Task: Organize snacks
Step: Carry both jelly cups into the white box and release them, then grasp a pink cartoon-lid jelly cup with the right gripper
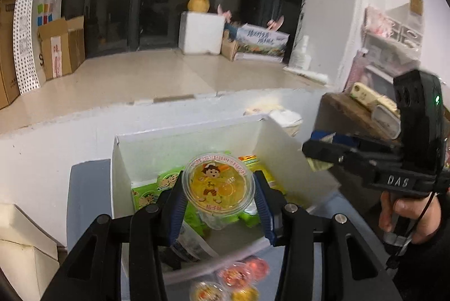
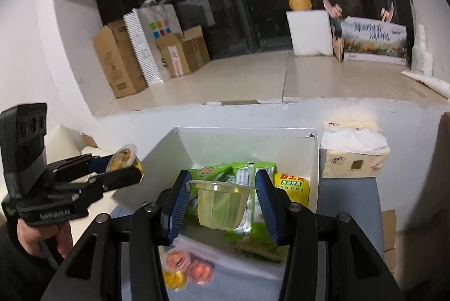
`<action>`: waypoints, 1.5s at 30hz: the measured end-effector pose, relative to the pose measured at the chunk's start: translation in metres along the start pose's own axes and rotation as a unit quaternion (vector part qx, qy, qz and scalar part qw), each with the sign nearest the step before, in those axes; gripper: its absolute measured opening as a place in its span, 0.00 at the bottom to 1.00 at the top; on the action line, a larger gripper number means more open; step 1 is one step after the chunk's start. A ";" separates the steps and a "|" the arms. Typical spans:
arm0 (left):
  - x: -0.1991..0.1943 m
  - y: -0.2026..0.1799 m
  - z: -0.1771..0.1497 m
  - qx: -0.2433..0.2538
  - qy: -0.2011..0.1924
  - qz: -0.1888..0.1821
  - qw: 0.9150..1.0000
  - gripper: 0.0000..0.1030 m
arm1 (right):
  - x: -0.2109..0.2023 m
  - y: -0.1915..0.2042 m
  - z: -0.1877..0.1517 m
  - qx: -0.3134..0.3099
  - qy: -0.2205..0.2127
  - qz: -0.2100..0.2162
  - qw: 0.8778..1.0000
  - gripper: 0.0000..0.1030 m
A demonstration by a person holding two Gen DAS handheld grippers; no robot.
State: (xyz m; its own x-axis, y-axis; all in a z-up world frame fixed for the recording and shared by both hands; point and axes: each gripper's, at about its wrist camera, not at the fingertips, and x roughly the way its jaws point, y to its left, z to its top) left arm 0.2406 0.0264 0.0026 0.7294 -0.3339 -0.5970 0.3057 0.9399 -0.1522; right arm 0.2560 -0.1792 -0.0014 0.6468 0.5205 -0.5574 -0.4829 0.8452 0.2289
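Observation:
My left gripper (image 1: 219,194) is shut on a yellow jelly cup (image 1: 218,183) with a cartoon lid, held above the white box (image 1: 121,174). It also shows in the right wrist view (image 2: 123,160), left of the box. My right gripper (image 2: 222,199) is shut on a clear yellowish jelly cup (image 2: 220,202), upright over the box (image 2: 313,160). In the left wrist view the right gripper (image 1: 323,150) sits right of the box. Green snack packs (image 2: 242,171) and a yellow pack (image 2: 292,185) lie in the box. Loose jelly cups (image 2: 185,267) lie on the grey surface in front.
A tissue pack (image 2: 354,154) stands right of the box. Behind is a raised tiled ledge (image 2: 253,76) with cardboard boxes (image 2: 118,59), a foam block (image 2: 309,32) and a printed carton (image 2: 374,39). A wooden shelf (image 1: 351,115) is at right.

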 end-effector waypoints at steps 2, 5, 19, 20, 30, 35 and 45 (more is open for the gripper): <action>0.016 0.007 -0.003 -0.007 0.021 0.009 1.000 0.49 | 0.015 -0.003 0.002 -0.006 0.011 0.002 1.000 0.50; 0.024 0.017 -0.010 -0.023 0.028 0.040 0.999 0.90 | 0.026 -0.011 0.001 0.011 0.024 -0.025 0.999 0.90; -0.017 0.023 -0.029 -0.029 0.007 0.056 0.998 1.00 | -0.020 -0.008 -0.018 0.028 -0.023 0.010 0.999 1.00; -0.024 0.021 -0.032 -0.030 0.004 0.057 0.998 1.00 | -0.027 -0.005 -0.023 0.026 -0.028 0.019 0.999 1.00; -0.095 -0.003 -0.134 -0.066 -0.003 0.055 0.996 1.00 | -0.034 0.038 -0.127 0.000 0.010 0.019 1.000 1.00; -0.104 -0.006 -0.171 -0.080 0.002 0.049 0.996 1.00 | -0.004 0.043 -0.154 0.000 0.056 0.007 0.998 1.00; -0.093 -0.004 -0.189 -0.092 0.011 0.045 0.995 1.00 | 0.039 0.067 -0.141 -0.075 0.065 -0.005 0.995 1.00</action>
State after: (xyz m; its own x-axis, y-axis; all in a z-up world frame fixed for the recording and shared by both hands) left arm 0.0561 0.0674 -0.0904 0.7347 -0.2472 -0.6317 0.1210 0.9641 -0.2364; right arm 0.1657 -0.1194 -0.1199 0.5739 0.4843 -0.6603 -0.5662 0.8172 0.1073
